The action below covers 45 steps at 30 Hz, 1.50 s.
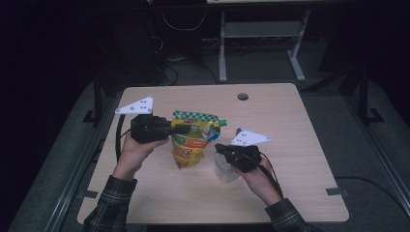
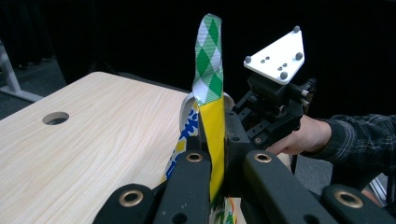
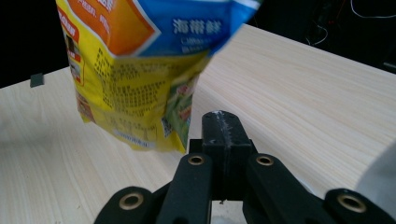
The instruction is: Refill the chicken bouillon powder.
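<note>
A yellow snack pouch (image 1: 193, 140) with a green-and-white checked top hangs upright over the middle of the table. My left gripper (image 1: 185, 129) is shut on its left edge, and in the left gripper view the yellow edge (image 2: 214, 135) stands pinched between the jaws of my left gripper (image 2: 212, 154). My right gripper (image 1: 220, 147) sits just right of the pouch, its jaws pointing toward it. In the right gripper view my right gripper (image 3: 222, 128) is shut on nothing, with the pouch (image 3: 135, 70) just beyond and above the tips. A translucent cup (image 1: 224, 169) stands under the right hand.
The light wood table (image 1: 290, 145) has a round cable hole (image 1: 242, 96) near its far edge. A small white object (image 1: 238, 131) lies right of the pouch. Dark floor, a desk frame and cables lie beyond the table.
</note>
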### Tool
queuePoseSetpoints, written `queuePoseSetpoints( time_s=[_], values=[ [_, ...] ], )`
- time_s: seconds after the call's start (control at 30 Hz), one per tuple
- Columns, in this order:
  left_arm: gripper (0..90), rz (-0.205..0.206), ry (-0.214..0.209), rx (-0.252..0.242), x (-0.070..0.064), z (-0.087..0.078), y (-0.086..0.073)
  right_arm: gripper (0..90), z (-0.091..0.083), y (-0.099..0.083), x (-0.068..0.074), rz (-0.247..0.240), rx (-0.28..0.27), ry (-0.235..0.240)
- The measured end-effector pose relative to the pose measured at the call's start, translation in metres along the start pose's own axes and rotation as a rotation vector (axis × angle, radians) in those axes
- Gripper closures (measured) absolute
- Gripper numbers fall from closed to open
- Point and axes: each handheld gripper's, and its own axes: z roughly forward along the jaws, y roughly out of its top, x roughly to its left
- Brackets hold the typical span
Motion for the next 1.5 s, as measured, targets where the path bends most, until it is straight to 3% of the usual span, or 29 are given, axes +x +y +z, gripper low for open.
queuePoseSetpoints(
  time_s=[0.23,0.6,0.8,1.5],
  values=[
    [90.0,-0.004,-0.014,-0.019,-0.004,0.0,0.007,90.0,0.01,0.007,0.006,-0.014,-0.008,0.007],
    [90.0,0.025,-0.026,-0.038,-0.012,0.002,0.027,90.0,0.023,0.011,0.012,-0.013,0.004,0.014],
    [90.0,0.036,-0.024,-0.028,-0.013,0.007,0.033,90.0,0.026,0.01,0.014,-0.014,0.007,0.017],
    [90.0,0.041,-0.017,-0.005,-0.016,0.022,0.046,90.0,0.029,0.007,0.031,-0.09,-0.039,0.066]
  ],
)
